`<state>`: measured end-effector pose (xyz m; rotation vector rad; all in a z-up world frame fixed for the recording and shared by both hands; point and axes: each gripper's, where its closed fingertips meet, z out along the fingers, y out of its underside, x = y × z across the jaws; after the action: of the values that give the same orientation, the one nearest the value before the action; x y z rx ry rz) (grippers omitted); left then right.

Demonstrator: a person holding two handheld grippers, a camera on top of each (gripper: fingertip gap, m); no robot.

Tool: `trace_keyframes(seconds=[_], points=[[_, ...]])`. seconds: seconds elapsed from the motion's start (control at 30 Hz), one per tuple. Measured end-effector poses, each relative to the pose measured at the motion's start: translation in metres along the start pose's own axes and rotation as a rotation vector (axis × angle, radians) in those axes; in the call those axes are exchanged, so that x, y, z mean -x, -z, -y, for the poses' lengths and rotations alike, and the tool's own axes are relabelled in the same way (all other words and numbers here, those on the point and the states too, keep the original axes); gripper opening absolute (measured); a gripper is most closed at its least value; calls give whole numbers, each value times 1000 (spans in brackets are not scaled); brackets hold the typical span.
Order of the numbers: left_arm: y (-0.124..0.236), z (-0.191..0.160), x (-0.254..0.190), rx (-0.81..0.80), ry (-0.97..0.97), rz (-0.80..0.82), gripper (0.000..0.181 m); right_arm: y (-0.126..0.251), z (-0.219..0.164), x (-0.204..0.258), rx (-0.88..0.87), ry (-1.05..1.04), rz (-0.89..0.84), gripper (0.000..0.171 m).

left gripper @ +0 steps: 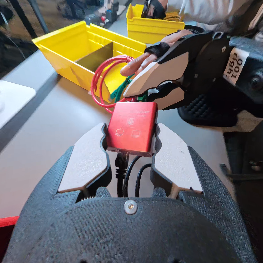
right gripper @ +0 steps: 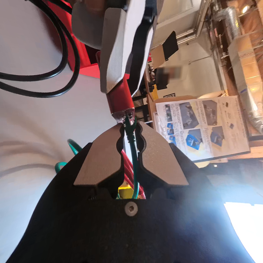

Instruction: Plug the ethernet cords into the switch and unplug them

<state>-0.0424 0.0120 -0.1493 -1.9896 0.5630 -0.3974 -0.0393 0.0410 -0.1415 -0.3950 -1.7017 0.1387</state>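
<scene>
My left gripper [left gripper: 131, 126] is shut on the sides of a red switch [left gripper: 132, 128] and holds it over the grey table [left gripper: 49, 135]. Black cables [left gripper: 121, 163] hang from the switch's near side. My right gripper [right gripper: 130, 125] is shut on the plug of a green ethernet cord [right gripper: 130, 136], with the plug tip at a port on the switch's [right gripper: 121, 98] far side; I cannot tell whether it is seated. The right gripper also shows in the left wrist view [left gripper: 135, 97]. A looped red cord [left gripper: 98, 79] reaches the same side. The left gripper's fingers [right gripper: 113, 56] show at the top.
A yellow divided bin [left gripper: 64, 49] stands just behind the cords, a second yellow bin [left gripper: 149, 28] farther back. A gloved hand [left gripper: 142, 62] holds the right gripper. A white object [left gripper: 14, 96] lies at the left. A board with printed sheets [right gripper: 199, 128] stands beyond the table. The tips of both grippers are at nearly the same place.
</scene>
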Motion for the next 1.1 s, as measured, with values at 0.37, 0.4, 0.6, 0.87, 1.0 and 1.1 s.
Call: trace_keyframes(seconds=[0.37, 0.4, 0.6, 0.87, 1.0, 1.1], points=[[-3, -19, 6, 119, -562, 497, 35, -7, -9, 22, 75, -172, 147, 15], [-4, -24, 11, 145, -611, 540, 33, -7, -8, 25, 67, -187, 168, 15], [-15, -43, 17, 117, -679, 512, 29, -12, -10, 44, 30, -248, 265, 15], [-12, -47, 10, 101, -648, 427, 29, 2, 10, 43, -114, -260, 319, 18], [-13, -48, 8, 107, -657, 420, 29, 4, 10, 44, -96, -222, 306, 15], [-12, -49, 8, 114, -651, 414, 29, 3, 11, 45, -107, -221, 305, 15]])
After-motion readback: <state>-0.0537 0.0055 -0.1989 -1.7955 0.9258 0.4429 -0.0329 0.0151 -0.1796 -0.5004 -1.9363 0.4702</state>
